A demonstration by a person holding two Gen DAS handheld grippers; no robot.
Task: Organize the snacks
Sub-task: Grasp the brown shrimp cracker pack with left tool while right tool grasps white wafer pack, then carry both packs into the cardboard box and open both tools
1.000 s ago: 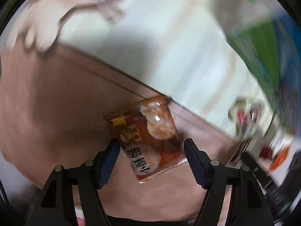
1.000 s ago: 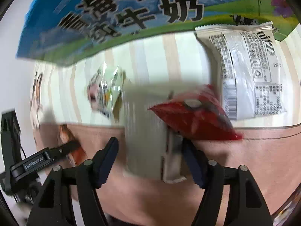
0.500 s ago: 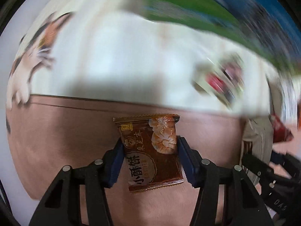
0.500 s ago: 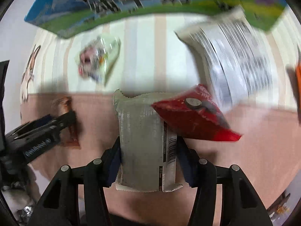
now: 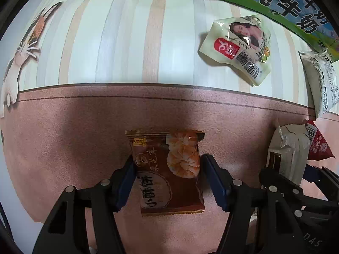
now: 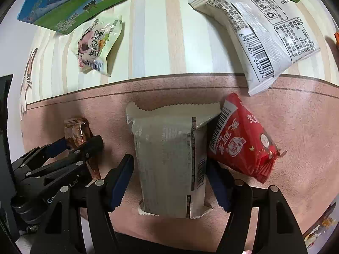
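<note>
Brown packet (image 5: 168, 174) between opening left gripper (image 5: 167, 182) pads, unpinched.

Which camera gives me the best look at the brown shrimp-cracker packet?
The left wrist view: the brown packet lies face up, whole and centred. The right wrist view shows only its top end at far left, behind the left gripper.

Whole scene sits on a printed table covering (image 5: 127, 42): the far part is cream with pale grey and tan vertical stripes, the near part is a mottled dusty-pink band (image 5: 63, 137) with a thin dark line running along just under its top edge. A cartoon cat print (image 5: 23, 50) shows at the left edge of the stripes. Light is soft and even, with a dim shadow patch (image 5: 169, 110) across the pink.
</note>
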